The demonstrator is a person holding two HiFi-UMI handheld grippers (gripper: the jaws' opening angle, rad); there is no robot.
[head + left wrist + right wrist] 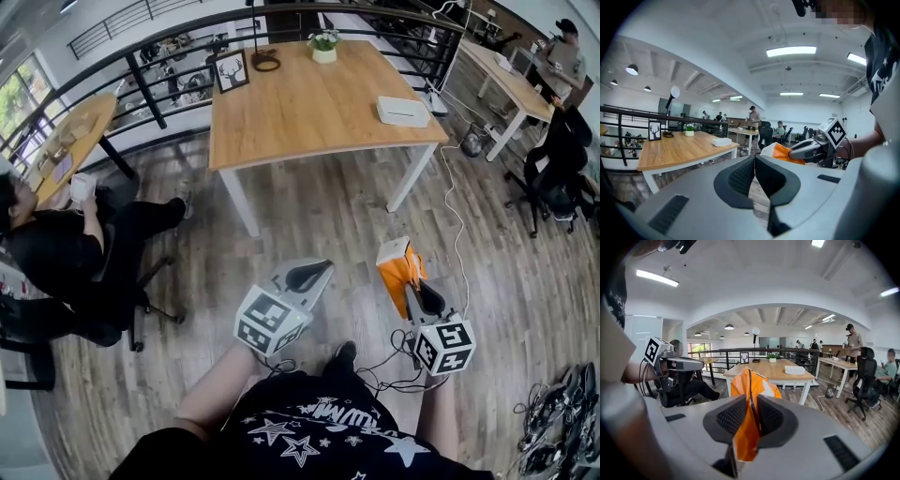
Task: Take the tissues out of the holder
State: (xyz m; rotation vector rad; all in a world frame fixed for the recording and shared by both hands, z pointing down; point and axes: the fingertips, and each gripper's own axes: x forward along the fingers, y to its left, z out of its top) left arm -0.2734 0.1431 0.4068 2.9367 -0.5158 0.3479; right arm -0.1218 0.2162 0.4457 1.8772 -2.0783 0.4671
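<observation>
My right gripper is shut on an orange tissue pack, carried in the air over the wooden floor. In the right gripper view the orange pack stands pinched between the two black pads. My left gripper hangs beside it, jaws closed together with nothing between them. From the left gripper view the orange pack shows to the right. A white box-shaped tissue holder lies near the right edge of the wooden table ahead, and the same holder shows in the right gripper view.
A deer picture, a dark ring and a small potted plant stand at the table's far side. A seated person is at the left, office chairs at the right. A white cable trails across the floor.
</observation>
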